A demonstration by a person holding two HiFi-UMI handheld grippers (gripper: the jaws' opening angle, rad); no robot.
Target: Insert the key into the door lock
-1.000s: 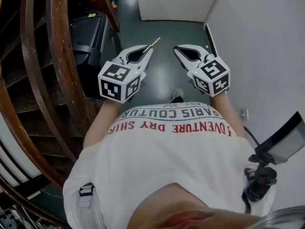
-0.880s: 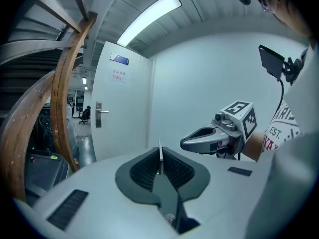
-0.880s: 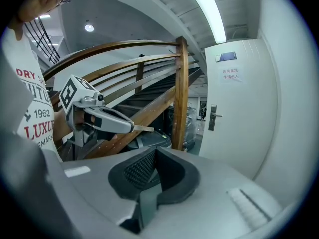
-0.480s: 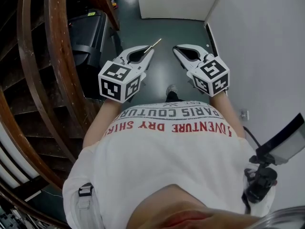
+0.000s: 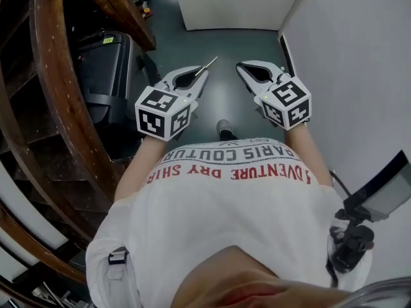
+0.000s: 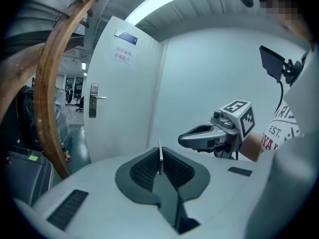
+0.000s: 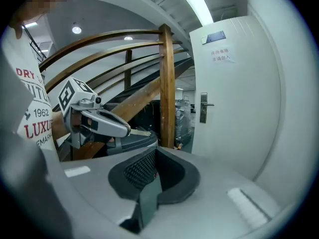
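Observation:
My left gripper (image 5: 204,72) is shut on a thin metal key (image 5: 210,61) that juts past its tips toward the white door (image 5: 234,2) ahead. In the left gripper view the key (image 6: 160,158) stands on edge between the pads, and the door's lock plate with its lever handle (image 6: 93,100) sits far off to the left. My right gripper (image 5: 240,67) is level with the left one, shut and empty. The right gripper view shows the same handle (image 7: 203,107) ahead and the left gripper (image 7: 102,122) with the key (image 7: 139,132) to the side.
A curved wooden stair railing (image 5: 58,76) runs down the left, with a black machine (image 5: 106,76) below it. A wooden post (image 7: 167,83) stands left of the door. A pale wall (image 5: 359,56) closes the right side. The floor between is dark green.
Both grippers have moved forward with the person toward the door, keeping their spacing. The railing and black machine slid past on the left. The key stays gripped.

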